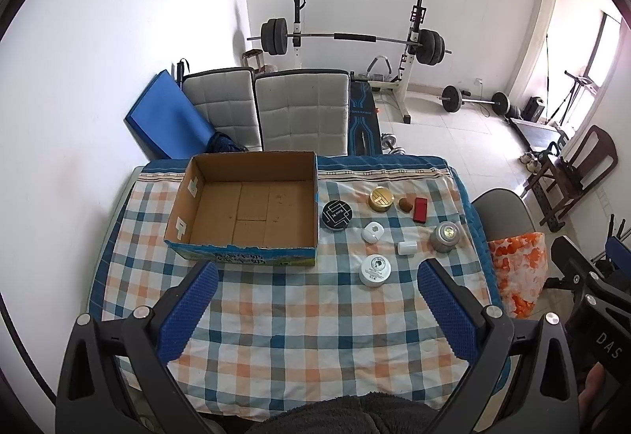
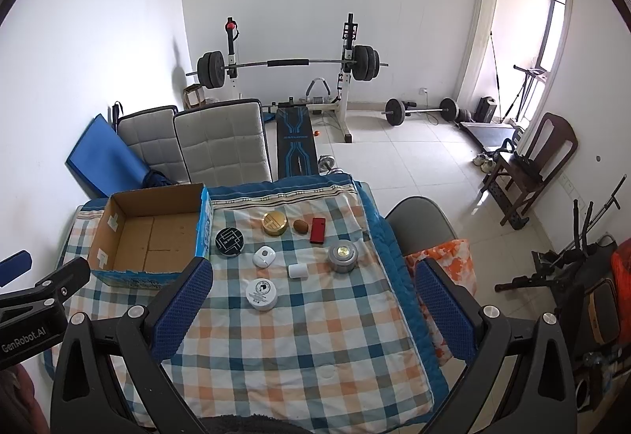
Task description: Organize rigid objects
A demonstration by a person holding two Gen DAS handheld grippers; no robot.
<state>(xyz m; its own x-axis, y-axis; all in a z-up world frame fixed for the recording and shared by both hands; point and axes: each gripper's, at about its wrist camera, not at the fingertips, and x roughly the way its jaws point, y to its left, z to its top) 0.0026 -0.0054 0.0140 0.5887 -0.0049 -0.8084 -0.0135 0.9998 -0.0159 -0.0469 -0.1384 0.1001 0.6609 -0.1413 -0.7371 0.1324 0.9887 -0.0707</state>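
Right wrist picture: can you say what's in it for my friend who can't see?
Open blue tongs hover over a checked tablecloth. An empty cardboard box sits left, with small tins and jars scattered beside it.

Readable markings, as I find them:
1. "GenRobot.AI", white letters on the black body of my left gripper, at the near left of the right wrist view.
2. "DAS", on the black body of my right gripper, near right in the left wrist view.
3. Print on the lids, the box and the bench: too small to read.
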